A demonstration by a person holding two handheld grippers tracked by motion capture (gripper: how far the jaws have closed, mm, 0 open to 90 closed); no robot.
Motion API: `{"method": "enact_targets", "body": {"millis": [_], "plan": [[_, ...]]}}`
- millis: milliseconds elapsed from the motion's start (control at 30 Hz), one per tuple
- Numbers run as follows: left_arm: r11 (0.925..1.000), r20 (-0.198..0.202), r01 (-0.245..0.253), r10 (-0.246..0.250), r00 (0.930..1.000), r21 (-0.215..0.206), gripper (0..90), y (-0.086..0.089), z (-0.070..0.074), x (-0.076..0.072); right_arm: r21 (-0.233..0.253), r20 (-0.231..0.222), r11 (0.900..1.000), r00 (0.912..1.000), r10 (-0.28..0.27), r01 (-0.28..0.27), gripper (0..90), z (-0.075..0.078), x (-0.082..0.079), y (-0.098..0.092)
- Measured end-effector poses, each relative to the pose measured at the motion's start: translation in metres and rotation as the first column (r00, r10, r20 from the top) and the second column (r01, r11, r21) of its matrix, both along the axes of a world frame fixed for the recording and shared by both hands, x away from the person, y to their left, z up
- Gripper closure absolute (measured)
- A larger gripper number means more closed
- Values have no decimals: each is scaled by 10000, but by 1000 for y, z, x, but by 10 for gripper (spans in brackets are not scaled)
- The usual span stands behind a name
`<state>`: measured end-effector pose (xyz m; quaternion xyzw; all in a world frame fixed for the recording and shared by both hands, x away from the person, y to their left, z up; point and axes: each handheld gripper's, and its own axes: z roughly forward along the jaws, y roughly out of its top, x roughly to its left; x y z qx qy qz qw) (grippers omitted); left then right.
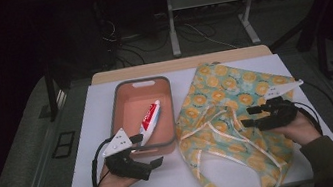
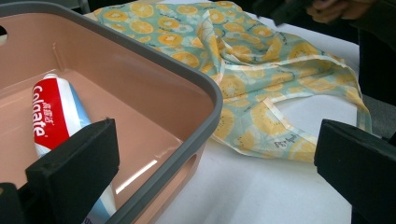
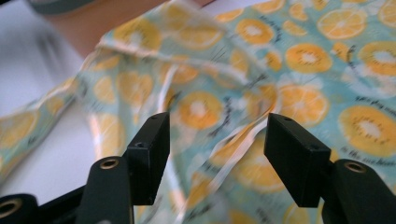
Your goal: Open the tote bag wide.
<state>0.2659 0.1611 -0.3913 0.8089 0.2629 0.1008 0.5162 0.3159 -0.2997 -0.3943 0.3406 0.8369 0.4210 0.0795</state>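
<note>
While both grippers gape empty | left gripper (image 1: 146, 151) straddles tray (image 1: 117, 98) rim, toothpaste (image 1: 148, 118) inside | right gripper (image 1: 253, 115) over bag (image 1: 214, 91)

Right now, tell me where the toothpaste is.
In the high view the toothpaste lies inside the pink tub left of the fruit-print bag, with the left gripper open at the tub's near rim.

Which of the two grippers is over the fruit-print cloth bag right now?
The right gripper, open above the cloth bag with its orange-slice print. The left gripper is instead at the near rim of the pink bin holding the toothpaste tube.
</note>
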Motion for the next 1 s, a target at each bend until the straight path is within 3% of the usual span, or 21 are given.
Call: {"method": "enact_targets", "body": {"millis": [133,233,267,300,533,600,700,833,900,1000], "plan": [[10000,16,0,0,10000,18,0,0,0,0,-120,164,9972,9972,736,-734,455,-2,-25,9],[10000,28,12,-12,10000,32,0,0,0,0,-514,76,9873,9885,1512,-1506,554,-12,-41,24],[10000,18,8,-8,10000,25,0,0,0,0,-514,76,9873,9885,1512,-1506,554,-12,-41,24],[10000,14,12,-12,10000,43,0,0,0,0,-888,35,9808,9847,1744,-1734,562,-19,-42,31],[10000,-3,42,-42,10000,68,0,-2,-1,0,-1667,101,9710,9845,1752,-1711,509,-36,-32,46],[9999,8,82,-82,10000,101,0,-3,0,-1,-2131,73,9613,9836,1802,-1746,496,-44,-25,50],[9999,-4,118,-118,9999,85,0,-4,0,-1,-2409,-55,9539,9831,1830,-1789,510,-49,-22,50],[9998,-18,137,-137,9999,108,0,-4,-1,0,-2356,-59,9526,9804,1968,-1926,672,-50,-22,48],[9999,-19,134,-134,9999,106,0,-4,-1,-1,-2286,-21,9563,9824,1866,-1821,835,-50,-20,47],[9999,-9,136,-136,9999,105,0,-4,0,-1,-2193,-154,9606,9850,1718,-1710,889,-50,-19,46]]}}
